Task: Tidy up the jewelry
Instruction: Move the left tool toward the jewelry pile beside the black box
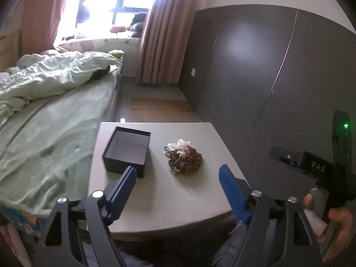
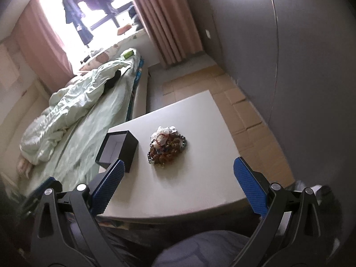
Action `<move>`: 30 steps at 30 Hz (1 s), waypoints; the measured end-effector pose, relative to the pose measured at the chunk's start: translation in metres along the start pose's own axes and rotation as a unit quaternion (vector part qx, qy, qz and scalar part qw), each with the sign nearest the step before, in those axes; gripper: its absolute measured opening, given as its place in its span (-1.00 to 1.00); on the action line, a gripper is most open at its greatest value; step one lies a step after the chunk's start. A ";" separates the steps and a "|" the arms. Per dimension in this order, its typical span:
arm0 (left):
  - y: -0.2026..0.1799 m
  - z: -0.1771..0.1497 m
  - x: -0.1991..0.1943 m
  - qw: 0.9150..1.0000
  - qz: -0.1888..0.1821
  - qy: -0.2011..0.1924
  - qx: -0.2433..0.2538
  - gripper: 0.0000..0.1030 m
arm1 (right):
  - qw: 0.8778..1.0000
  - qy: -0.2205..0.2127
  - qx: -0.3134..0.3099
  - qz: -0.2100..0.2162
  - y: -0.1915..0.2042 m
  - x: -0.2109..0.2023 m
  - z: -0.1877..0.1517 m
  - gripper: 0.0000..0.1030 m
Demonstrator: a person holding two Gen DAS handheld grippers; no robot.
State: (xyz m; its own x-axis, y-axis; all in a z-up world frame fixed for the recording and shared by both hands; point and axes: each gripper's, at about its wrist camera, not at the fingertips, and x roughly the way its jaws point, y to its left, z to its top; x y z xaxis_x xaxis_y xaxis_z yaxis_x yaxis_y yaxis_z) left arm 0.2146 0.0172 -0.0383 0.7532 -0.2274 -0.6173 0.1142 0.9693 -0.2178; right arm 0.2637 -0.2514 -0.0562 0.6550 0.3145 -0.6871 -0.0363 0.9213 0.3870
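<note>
Nearest your lens are the blue-padded fingers of your left gripper [image 1: 178, 173], spread apart over the near edge of the small pale grey square table [image 1: 160, 209] with nothing between them; no earlier view is there to compare, so take them simply as released. Your right gripper [image 2: 179, 169] hangs likewise over the same table's near edge, its textured blue fingers [image 2: 250, 185] wide and empty. From the left wrist view you can see your right hand [image 1: 338, 224] wrapped around that tool's grey handle at the lower right. On the table lies the tangled heap of brown beaded jewelry [image 1: 184, 159] with a bit of white crumpled material at its far side, well clear of both sets of fingers. Just to its left, apart from it, stands the open black square box [image 1: 126, 151] with a grey lining, empty inside. Left of the table runs a bed with rumpled pale green bedding [image 1: 44, 102], and a dark grey wall panel [image 1: 255, 66] rises on the right
</note>
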 end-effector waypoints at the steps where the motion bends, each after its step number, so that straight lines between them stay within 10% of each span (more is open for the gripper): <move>1: 0.001 0.003 0.009 1.000 -0.005 0.004 -0.001 0.34 | 1.000 0.008 0.009 0.004 -0.004 0.008 0.003 0.90; 16: 0.020 0.036 0.137 0.988 -0.076 0.111 -0.070 -0.36 | 0.987 0.084 0.122 0.059 -0.042 0.100 0.031 0.27; 30: 0.024 0.031 0.233 0.967 -0.118 0.193 -0.119 -0.55 | 0.973 0.099 0.191 0.083 -0.073 0.152 0.022 0.04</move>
State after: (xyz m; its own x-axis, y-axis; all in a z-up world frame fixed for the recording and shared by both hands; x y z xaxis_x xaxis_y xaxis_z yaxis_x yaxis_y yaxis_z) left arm 0.4129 -0.0096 -0.1636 0.4215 -0.5019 -0.7553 0.0666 0.8478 -0.5262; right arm 0.3829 -0.2762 -0.1753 0.5039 0.5246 -0.6863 0.1789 0.7139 0.6770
